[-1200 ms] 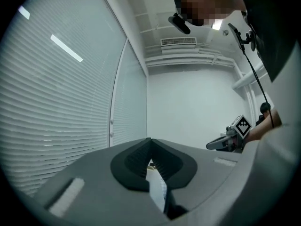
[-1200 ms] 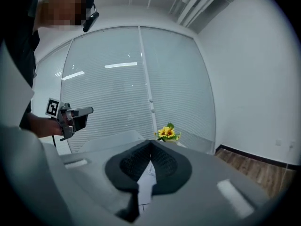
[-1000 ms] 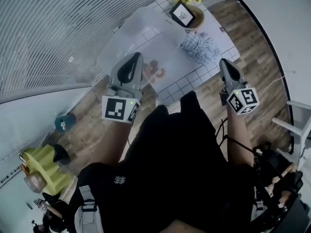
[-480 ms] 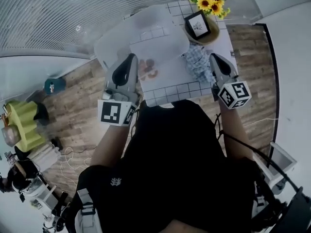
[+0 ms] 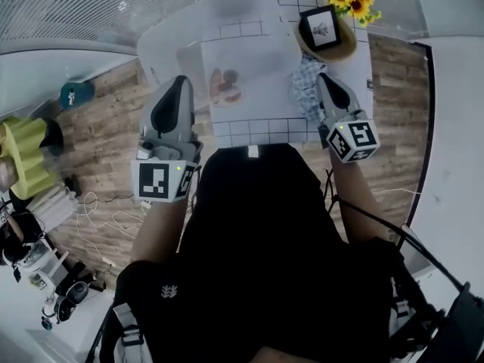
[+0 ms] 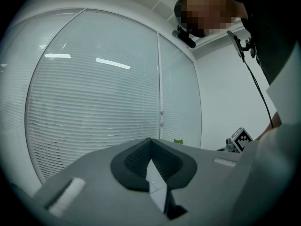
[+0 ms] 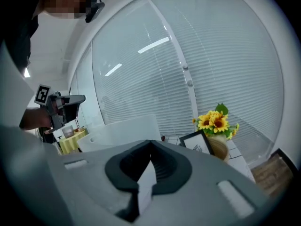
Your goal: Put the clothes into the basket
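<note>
Both claws are closed tight and hold nothing: the left claw (image 5: 177, 82) points at the near side of the translucent white plastic basket (image 5: 162, 48), and the right claw (image 5: 324, 79) hangs over the white tiled worktop (image 5: 257, 131). The crumpled blue-and-white checked cloth (image 5: 304, 89) lies on the worktop just beside the right claw's tip, between it and the basket. Something reddish-brown (image 5: 225, 88) shows inside the basket, ahead of the left claw and to its right.
</note>
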